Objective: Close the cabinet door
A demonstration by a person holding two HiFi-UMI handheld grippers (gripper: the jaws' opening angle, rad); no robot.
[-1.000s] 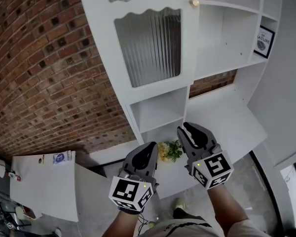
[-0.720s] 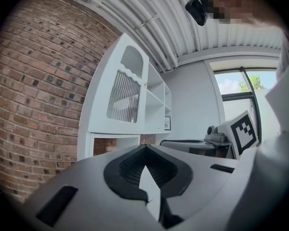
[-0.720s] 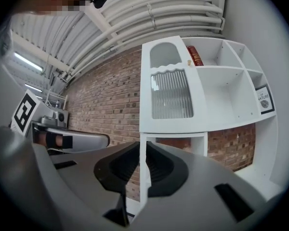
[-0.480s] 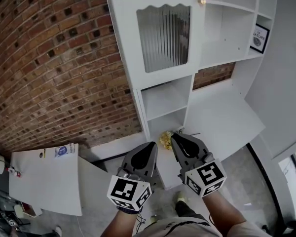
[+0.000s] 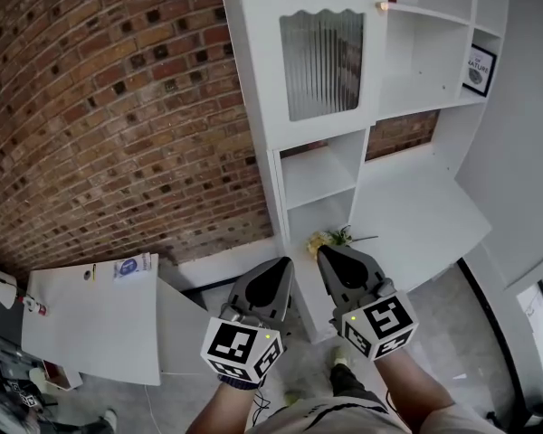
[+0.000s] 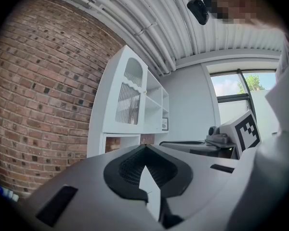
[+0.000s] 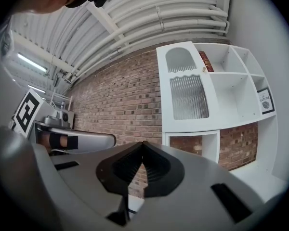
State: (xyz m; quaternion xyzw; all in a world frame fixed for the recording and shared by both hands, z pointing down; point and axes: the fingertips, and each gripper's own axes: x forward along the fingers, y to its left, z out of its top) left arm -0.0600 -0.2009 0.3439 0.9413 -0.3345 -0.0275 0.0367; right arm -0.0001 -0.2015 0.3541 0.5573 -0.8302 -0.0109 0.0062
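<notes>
Well back from cabinet point(image 5: 277, 188), seemingly finished.
Shows glass door point(image 5: 321, 61) flush shut; holds left claw point(image 5: 279, 268) and right claw point(image 5: 328, 255) clenched, empty.

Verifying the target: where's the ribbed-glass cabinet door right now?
Head view, upper centre: the cabinet door fronts the left column of the white cabinet, brick wall to its left, open shelves to its right, two cubbies below.
</notes>
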